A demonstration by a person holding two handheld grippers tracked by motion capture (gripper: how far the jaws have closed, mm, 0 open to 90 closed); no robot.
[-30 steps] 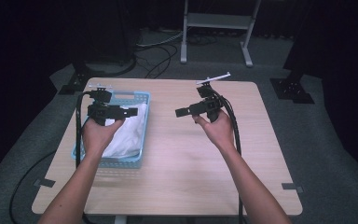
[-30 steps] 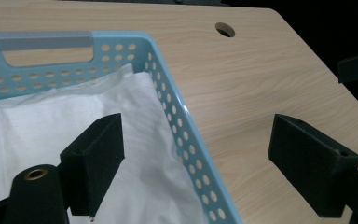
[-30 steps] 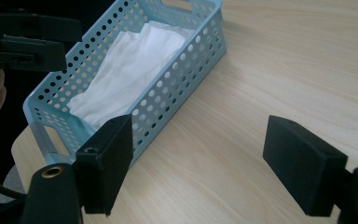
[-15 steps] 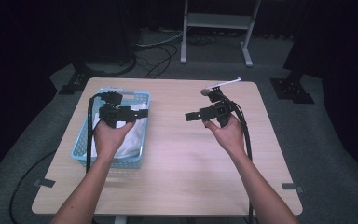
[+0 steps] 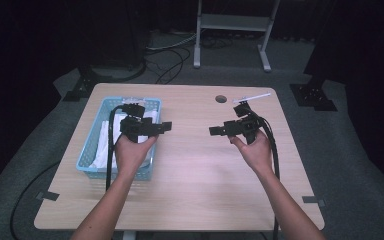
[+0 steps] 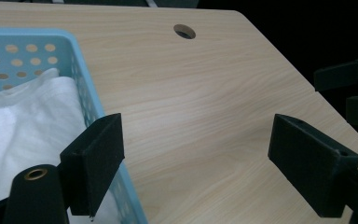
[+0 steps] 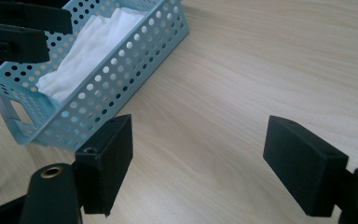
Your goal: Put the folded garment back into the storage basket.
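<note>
Wooden table (image 5: 190, 200) on grey carpet (image 5: 360, 165); left gripper (image 6: 196, 154) and right gripper (image 7: 198, 158) jaws wide apart, holding nothing.

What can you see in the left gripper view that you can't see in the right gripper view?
The left gripper view has the round hole in the table top and the table's far corner. The right gripper view has the blue basket's outer side wall with its rows of holes, and its end handle slot. Both have the white cloth in the basket, the wooden table, and open black jaws.
</note>
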